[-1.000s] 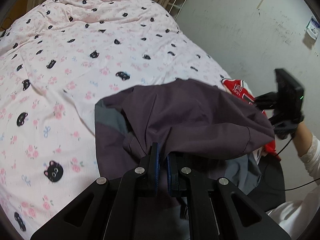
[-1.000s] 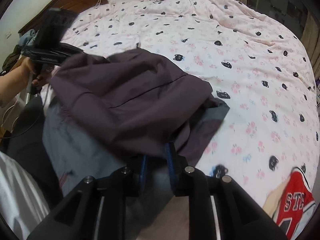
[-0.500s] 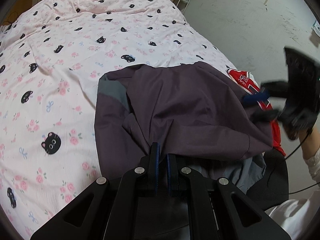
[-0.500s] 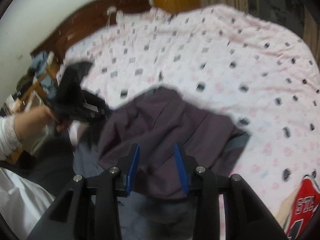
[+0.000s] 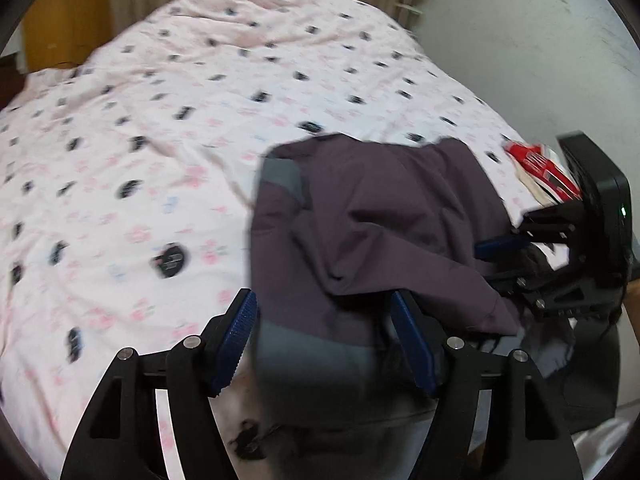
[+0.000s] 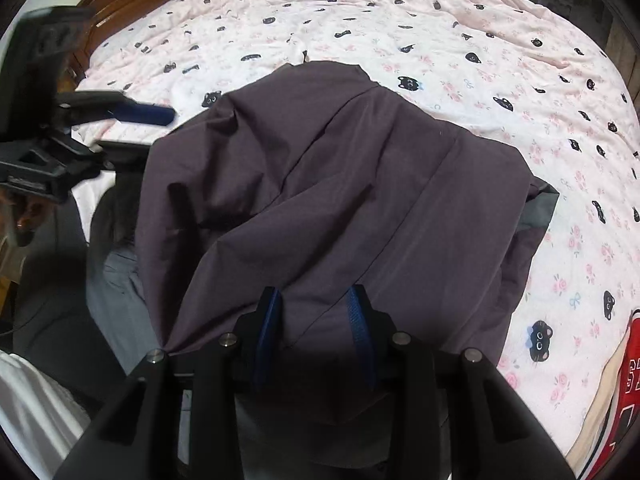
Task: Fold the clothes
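Observation:
A dark purple garment (image 5: 380,220) with grey panels lies rumpled at the near edge of the bed, and it fills the middle of the right wrist view (image 6: 340,180). My left gripper (image 5: 324,324) hovers over its near hem; the jaws are opening wide and no pad touches the cloth. From the right wrist it shows as the left gripper (image 6: 148,130) beside the garment's left edge. My right gripper (image 6: 316,312) stands part open low over the near hem, with cloth showing between its fingers but not pinched. In the left wrist view the right gripper (image 5: 496,264) sits at the garment's right edge.
The pink bedspread (image 6: 440,20) with black cat faces covers the whole bed. A red jersey (image 6: 624,392) lies at the right edge, also visible as the red jersey (image 5: 540,168). A wooden headboard (image 6: 120,12) stands far left. A white sleeve (image 6: 32,400) is at bottom left.
The left jaws were shut on the garment's hem and now stand wide apart, having let it go. The right gripper let go earlier and has dropped close over the cloth.

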